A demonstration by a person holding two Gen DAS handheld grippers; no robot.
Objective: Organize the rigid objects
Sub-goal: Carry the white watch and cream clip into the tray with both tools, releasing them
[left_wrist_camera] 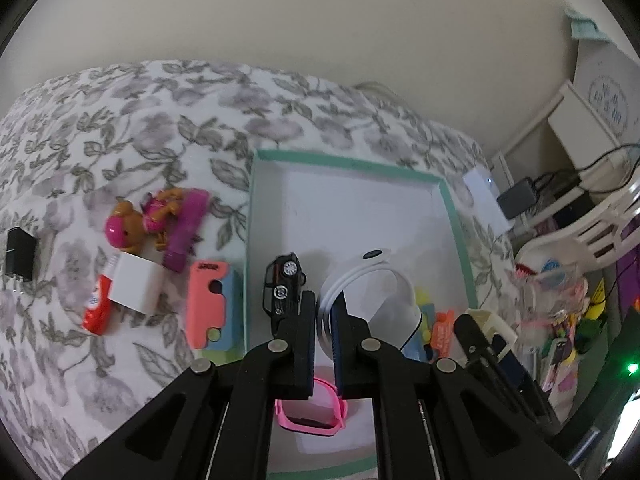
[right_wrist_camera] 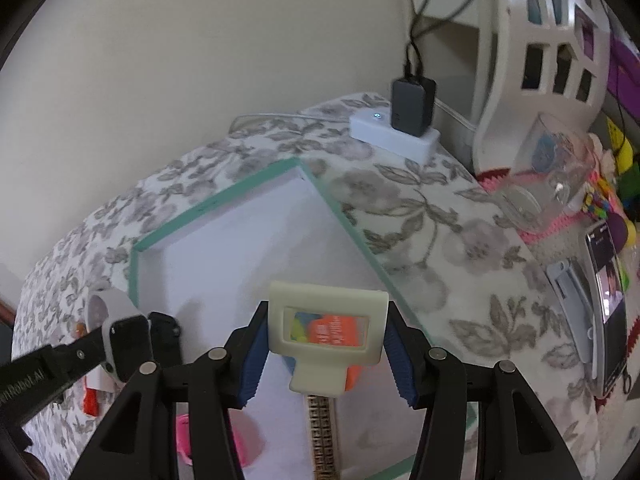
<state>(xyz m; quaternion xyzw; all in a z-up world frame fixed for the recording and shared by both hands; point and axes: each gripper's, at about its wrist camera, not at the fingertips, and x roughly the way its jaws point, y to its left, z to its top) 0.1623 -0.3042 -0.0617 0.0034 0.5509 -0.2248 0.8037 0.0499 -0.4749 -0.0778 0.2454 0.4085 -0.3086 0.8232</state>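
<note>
Toy car (left_wrist_camera: 283, 285), watch (left_wrist_camera: 372, 280) in tray (left_wrist_camera: 460, 236); dog figure (left_wrist_camera: 148, 220), charger block (left_wrist_camera: 134, 288) left of tray.

I see soft, even indoor light in both views, somewhat dim, with no harsh glare. Faint shadows fall inside the tray (left_wrist_camera: 460, 216). Fisheye bending curves the edges into black corners. The clutter at right smears with blur; a green lamp (left_wrist_camera: 632, 368) flares.

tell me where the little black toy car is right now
In the left wrist view, the black toy car lies inside the green-rimmed tray, at its left wall.
</note>
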